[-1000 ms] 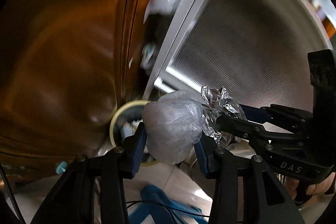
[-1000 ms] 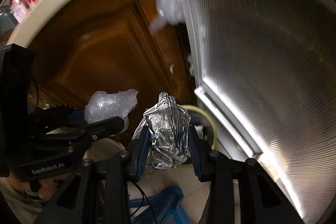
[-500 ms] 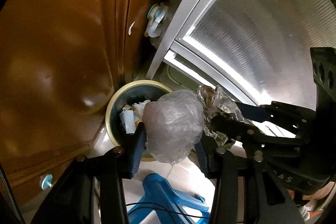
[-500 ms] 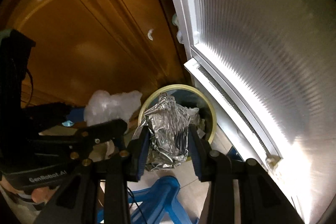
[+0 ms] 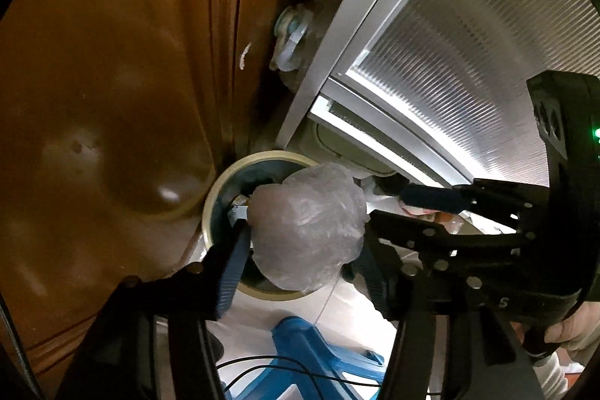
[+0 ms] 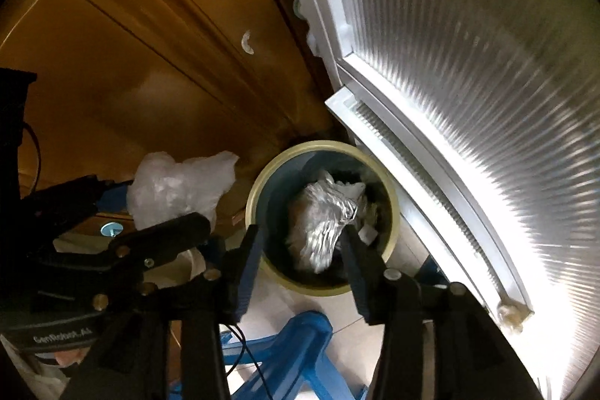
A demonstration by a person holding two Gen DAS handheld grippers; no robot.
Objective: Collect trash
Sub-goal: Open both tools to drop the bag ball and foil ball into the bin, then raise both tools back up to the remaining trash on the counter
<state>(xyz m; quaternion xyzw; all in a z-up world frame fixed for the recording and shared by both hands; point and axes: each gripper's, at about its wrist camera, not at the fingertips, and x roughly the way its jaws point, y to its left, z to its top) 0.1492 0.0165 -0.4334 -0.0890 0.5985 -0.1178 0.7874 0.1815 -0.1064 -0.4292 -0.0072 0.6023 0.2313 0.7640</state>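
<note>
A round bin point(image 6: 262, 182) with a cream rim and trash inside stands on the floor in the corner; its rim point(image 5: 213, 197) also shows in the left wrist view. My right gripper point(image 6: 300, 235) hovers over it with its jaws opening. The crumpled foil ball point(image 6: 326, 223) is blurred below its fingers, free of the pads and inside the bin. My left gripper point(image 5: 305, 242) is opening too. The clear plastic bag wad point(image 5: 307, 223) still sits between its fingers, with a gap at the right pad. The wad point(image 6: 176, 190) lies left of the bin in the right wrist view.
A brown wooden door point(image 5: 112, 81) stands left of the bin, a white-framed ribbed glass door point(image 6: 468, 81) right of it. A blue plastic stool point(image 6: 300, 343) and a black cable lie on the tiled floor below. A hand point(image 5: 562, 332) holds the right gripper point(image 5: 390, 208).
Both grippers came down over the bin. Both jaws widened. The foil ball left the right gripper and dropped into the bin; the plastic wad sits loose in the left one.
</note>
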